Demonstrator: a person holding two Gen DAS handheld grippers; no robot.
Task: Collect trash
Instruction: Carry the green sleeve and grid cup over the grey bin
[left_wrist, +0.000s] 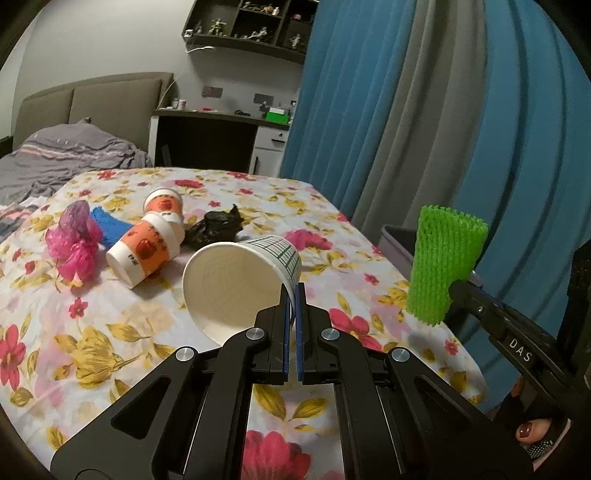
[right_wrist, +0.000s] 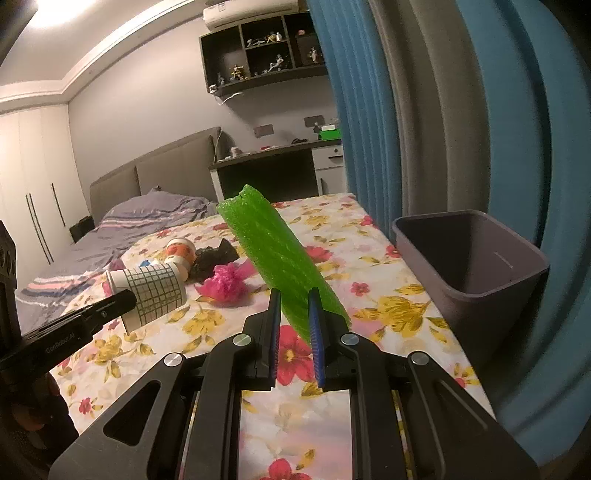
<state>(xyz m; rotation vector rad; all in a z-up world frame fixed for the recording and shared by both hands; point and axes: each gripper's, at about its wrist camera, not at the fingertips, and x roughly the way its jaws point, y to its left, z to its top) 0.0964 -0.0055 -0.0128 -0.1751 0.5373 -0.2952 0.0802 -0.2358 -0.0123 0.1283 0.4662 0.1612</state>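
I see the flower-printed tablecloth (right_wrist: 373, 258) end at its right edge beside the open grey plastic bin (right_wrist: 476, 258), with bare cloth between. My left gripper (left_wrist: 294, 291) is clamped on the rim of a white paper cup with a grid pattern (left_wrist: 240, 273), lifted and tilted. My right gripper (right_wrist: 294, 295) pinches a green foam net sleeve (right_wrist: 273, 254), tilted. The arms read "DAS" and "GenRobot.AI".

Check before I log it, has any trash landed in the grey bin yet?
No: the right wrist view shows the grey bin with only bare inner walls.
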